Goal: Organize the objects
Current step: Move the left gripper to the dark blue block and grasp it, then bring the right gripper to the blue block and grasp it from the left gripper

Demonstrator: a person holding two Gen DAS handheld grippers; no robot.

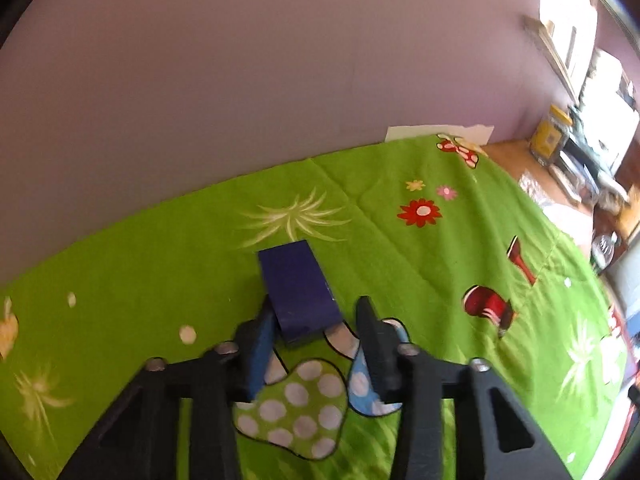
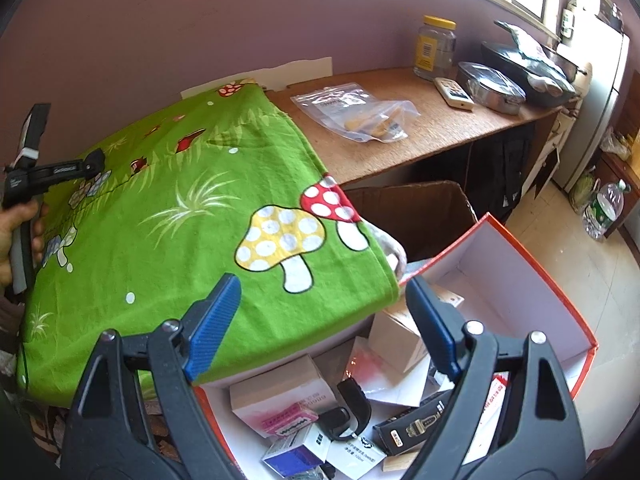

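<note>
A dark blue box (image 1: 298, 288) lies on the green mushroom-print cloth (image 1: 400, 264) in the left wrist view. My left gripper (image 1: 316, 312) straddles its near end with narrow jaws. The left pad (image 1: 262, 340) is against the box's side, and a thin strip of cloth shows between the box and the right finger (image 1: 374, 336). My right gripper (image 2: 322, 284) stands wide open with nothing between its fingers, over the cloth's corner and an orange-edged white box (image 2: 520, 264). That box holds several small cartons, a black hook-shaped part (image 2: 352, 412) and papers.
A hand (image 2: 16, 232) holds the other gripper at the left edge of the right wrist view. The wooden counter (image 2: 440, 128) carries a zip bag (image 2: 360, 112), a yellow-lidded jar (image 2: 434, 48), a remote (image 2: 454, 94) and metal pans. An open cardboard box (image 2: 416, 208) stands below.
</note>
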